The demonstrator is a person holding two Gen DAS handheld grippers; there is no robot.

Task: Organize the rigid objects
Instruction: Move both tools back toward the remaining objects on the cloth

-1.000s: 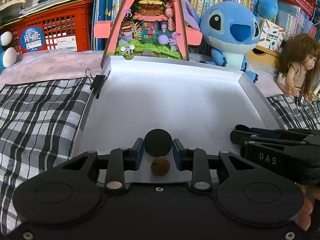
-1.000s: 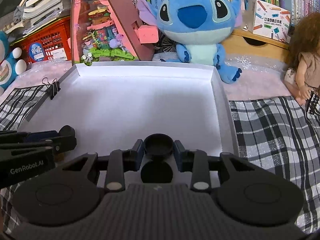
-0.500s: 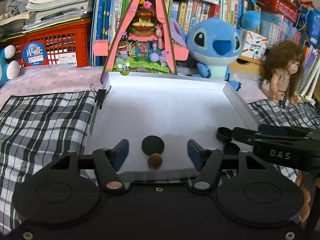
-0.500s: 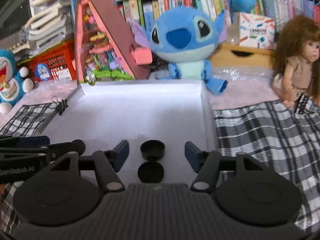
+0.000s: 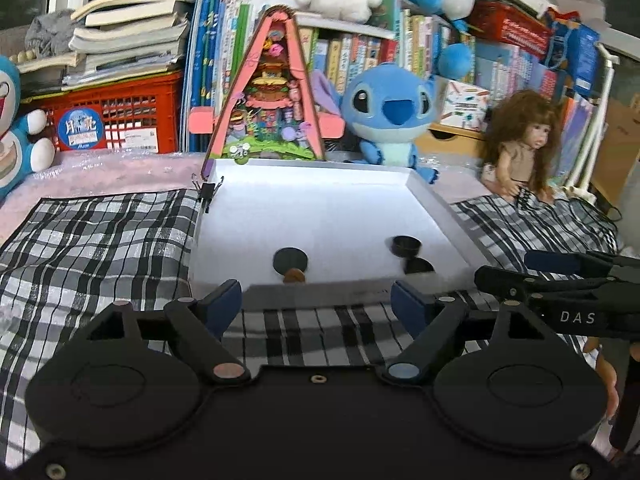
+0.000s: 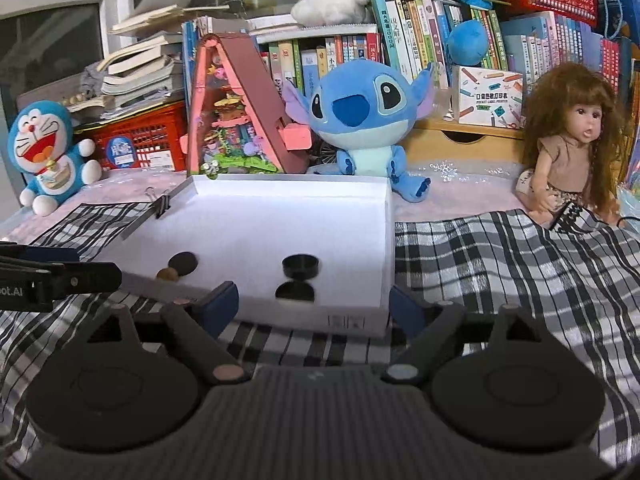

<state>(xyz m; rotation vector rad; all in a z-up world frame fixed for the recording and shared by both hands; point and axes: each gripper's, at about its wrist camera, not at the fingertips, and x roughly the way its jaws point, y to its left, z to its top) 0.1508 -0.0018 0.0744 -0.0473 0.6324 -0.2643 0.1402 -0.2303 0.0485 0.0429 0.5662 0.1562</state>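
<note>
A white box (image 5: 320, 216) lies on the plaid cloth. In it, near the front wall, rest a flat black disc (image 5: 291, 260) with a small brown round piece (image 5: 294, 276) in front of it. To the right stand a black cap (image 5: 406, 245) and a second black disc (image 5: 419, 266). My left gripper (image 5: 316, 298) hovers just outside the front wall, its jaws opening, nothing between them. My right gripper (image 6: 312, 302) does the same before the black cap (image 6: 301, 266) and disc (image 6: 295, 292), jaws opening and empty. Each gripper shows at the edge of the other's view.
A binder clip (image 5: 208, 192) grips the box's left wall. Behind the box stand a pink triangular toy house (image 5: 272, 100), a blue plush (image 5: 390, 112), a doll (image 5: 520, 140), a red crate (image 5: 116, 112) and shelves of books. Plaid cloth (image 6: 500, 264) spreads on both sides.
Both grippers went from shut on the black pieces to wide open. They let the pieces go in the box and drew back and up, out over its front wall.
</note>
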